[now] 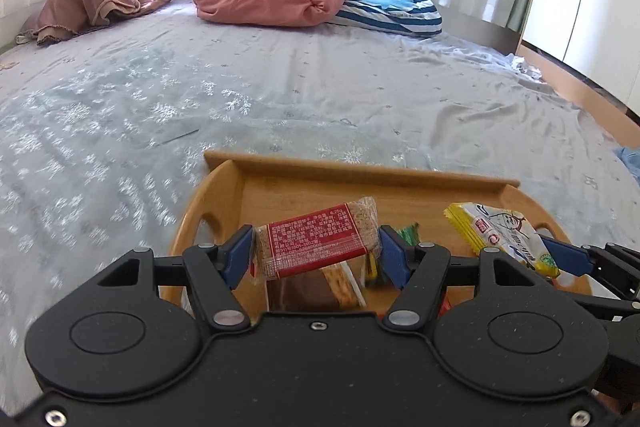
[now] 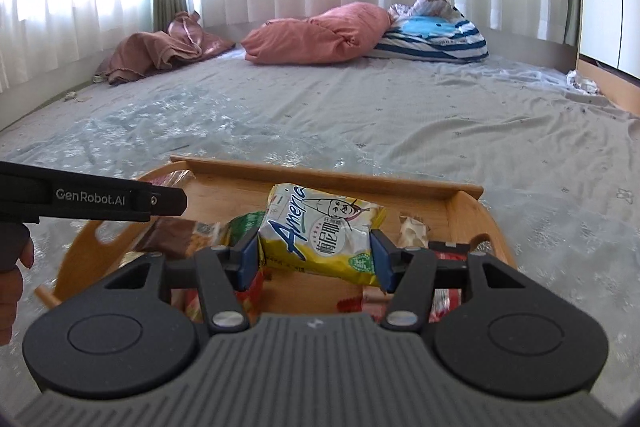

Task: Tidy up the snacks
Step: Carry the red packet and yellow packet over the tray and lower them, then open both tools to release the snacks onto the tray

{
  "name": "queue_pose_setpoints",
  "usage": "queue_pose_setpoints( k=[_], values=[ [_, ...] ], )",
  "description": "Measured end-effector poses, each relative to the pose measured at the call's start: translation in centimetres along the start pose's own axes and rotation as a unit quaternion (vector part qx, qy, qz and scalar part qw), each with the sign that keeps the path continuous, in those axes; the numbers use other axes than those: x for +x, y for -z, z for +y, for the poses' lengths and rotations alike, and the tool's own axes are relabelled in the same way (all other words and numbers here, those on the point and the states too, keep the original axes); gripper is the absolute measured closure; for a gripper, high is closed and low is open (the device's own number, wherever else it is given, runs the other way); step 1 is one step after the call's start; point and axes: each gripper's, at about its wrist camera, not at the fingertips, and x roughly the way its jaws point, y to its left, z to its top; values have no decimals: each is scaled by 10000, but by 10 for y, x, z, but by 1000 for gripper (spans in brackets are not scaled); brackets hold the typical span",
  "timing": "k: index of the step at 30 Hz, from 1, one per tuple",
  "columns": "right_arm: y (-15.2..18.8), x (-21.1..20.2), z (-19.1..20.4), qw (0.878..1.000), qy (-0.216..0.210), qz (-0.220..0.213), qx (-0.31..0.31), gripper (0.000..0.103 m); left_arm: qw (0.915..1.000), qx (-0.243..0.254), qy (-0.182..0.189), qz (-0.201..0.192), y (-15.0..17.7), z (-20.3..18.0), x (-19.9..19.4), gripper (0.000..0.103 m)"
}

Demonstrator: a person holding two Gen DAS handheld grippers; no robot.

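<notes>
While clamped, red-labelled grain bar [image 1: 316, 247]; yellow-white snack packet [image 2: 320, 233], crinkled.

crowded tray [image 2: 332, 174], open bedsheet [image 2: 360, 115] beyond

The left gripper [image 1: 316, 253] has its jaws closed on a red-labelled sesame bar [image 1: 318, 241], held above a wooden tray [image 1: 360, 173] on the bed [image 1: 280, 87]. To the right, the right gripper [image 1: 560, 259] holds a yellow-and-white packet [image 1: 500, 233] over the same tray.
</notes>
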Motion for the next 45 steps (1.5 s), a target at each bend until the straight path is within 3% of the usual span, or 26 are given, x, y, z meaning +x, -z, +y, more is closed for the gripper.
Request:
queue_pose_setpoints(
  k=[10, 19, 25, 38, 45],
  values=[
    [-4, 49, -5, 9994, 284, 188, -57, 43, 9995, 186, -150, 192, -17, 0, 60, 39],
    [1, 67, -7, 9989, 348, 314, -69, 43, 9986, 152, -174, 467, -17, 1, 90, 39],
    [0, 69, -8, 9987, 345, 375, -44, 40, 9977, 364, -295, 487, -12, -4, 93, 38],
    [-2, 74, -7, 9980, 364, 513, -43, 36, 9975, 303, -428, 483, -14, -2, 84, 30],
    [-2, 71, -10, 9985, 287, 467, 41, 26, 9977, 275, -420, 445, -14, 0, 77, 21]
  ],
)
